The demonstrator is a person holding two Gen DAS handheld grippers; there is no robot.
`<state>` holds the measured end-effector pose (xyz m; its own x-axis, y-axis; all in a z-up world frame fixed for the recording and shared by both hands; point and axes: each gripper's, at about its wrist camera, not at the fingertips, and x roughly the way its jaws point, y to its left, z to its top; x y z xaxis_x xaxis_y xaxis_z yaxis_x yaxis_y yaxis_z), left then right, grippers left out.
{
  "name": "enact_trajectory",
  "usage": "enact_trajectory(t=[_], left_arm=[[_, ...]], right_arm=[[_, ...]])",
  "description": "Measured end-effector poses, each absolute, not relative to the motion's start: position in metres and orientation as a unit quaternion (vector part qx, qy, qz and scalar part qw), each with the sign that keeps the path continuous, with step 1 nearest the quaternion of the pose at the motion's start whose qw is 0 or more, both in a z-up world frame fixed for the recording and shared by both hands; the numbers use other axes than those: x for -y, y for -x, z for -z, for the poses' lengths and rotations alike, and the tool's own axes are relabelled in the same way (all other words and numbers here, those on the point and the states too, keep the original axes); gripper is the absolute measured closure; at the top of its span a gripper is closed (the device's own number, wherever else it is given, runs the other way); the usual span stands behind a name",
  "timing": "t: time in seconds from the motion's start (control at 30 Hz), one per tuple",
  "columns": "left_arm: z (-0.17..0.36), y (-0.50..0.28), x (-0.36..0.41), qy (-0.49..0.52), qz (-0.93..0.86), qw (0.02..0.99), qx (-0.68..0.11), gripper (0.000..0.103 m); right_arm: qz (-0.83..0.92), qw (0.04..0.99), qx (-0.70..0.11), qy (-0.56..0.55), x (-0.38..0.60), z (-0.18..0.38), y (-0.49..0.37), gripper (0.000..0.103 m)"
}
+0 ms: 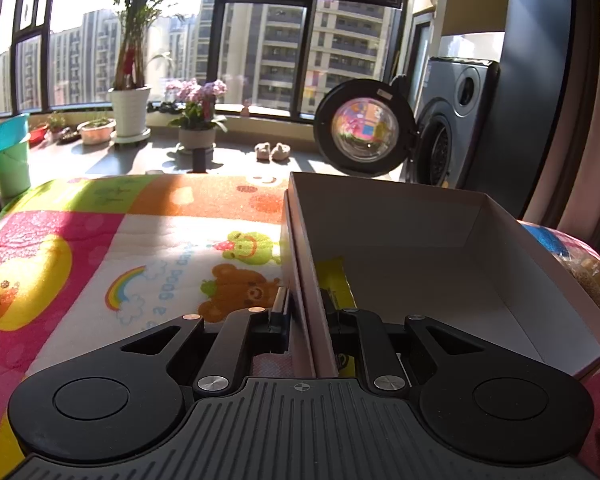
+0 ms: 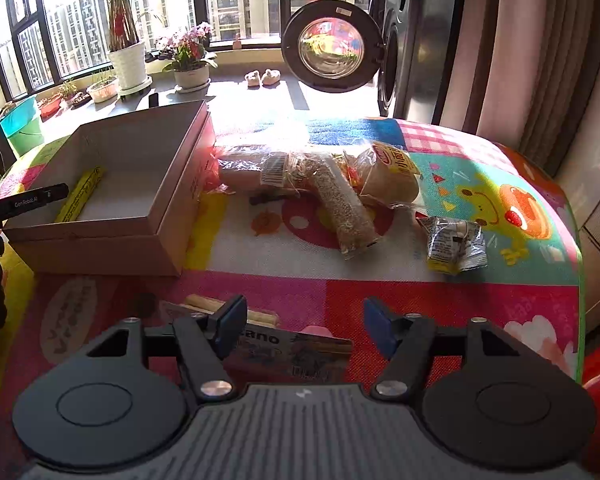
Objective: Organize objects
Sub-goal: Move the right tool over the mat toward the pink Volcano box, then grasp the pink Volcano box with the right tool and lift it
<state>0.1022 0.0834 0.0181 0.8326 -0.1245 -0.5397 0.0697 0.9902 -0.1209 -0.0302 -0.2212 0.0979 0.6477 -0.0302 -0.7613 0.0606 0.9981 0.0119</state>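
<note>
Our left tongs (image 1: 305,304) clamp the box (image 1: 420,232) wall; right tongs (image 2: 305,322) apart over snack pack (image 2: 300,350) nr surface's front edge.

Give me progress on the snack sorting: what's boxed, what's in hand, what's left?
Done: one yellow packet lies in the box. In hand: the left claw is shut on the box's wall; the right claw is open above a printed snack pack, not gripping it. Left: the bread bags, the grain tube, the silver packet and that pack remain on the mat.
</note>
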Motion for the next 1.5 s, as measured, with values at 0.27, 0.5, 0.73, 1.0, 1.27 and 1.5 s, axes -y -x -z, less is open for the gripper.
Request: enact_trajectory(t=[0.27, 0.5, 0.73, 1.0, 1.27, 1.5], left_arm=[[-0.018, -0.103, -0.085, 0.053, 0.051, 0.956, -0.285, 0.087], [-0.018, -0.102, -0.084, 0.052, 0.051, 0.956, -0.284, 0.087], [-0.018, -0.102, -0.085, 0.052, 0.051, 0.956, -0.284, 0.087], [-0.018, -0.102, -0.084, 0.052, 0.051, 0.956, -0.285, 0.087], [-0.018, -0.102, -0.085, 0.052, 0.051, 0.956, -0.285, 0.087], [-0.018, -0.102, -0.084, 0.052, 0.051, 0.956, -0.284, 0.087]], right_arm=[[0.14, 0.895, -0.414, -0.094, 0.285, -0.078, 0.019, 0.045], [0.11, 0.889, -0.438, -0.071, 0.268, -0.067, 0.021, 0.049], [0.03, 0.882, -0.463, -0.079, 0.239, -0.073, 0.059, 0.05], [-0.01, 0.911, -0.411, -0.012, 0.199, -0.107, 0.07, 0.041], [-0.053, 0.922, -0.38, 0.051, 0.151, -0.112, 0.053, 0.041], [0.018, 0.914, -0.396, 0.087, 0.161, -0.093, 0.028, 0.044]])
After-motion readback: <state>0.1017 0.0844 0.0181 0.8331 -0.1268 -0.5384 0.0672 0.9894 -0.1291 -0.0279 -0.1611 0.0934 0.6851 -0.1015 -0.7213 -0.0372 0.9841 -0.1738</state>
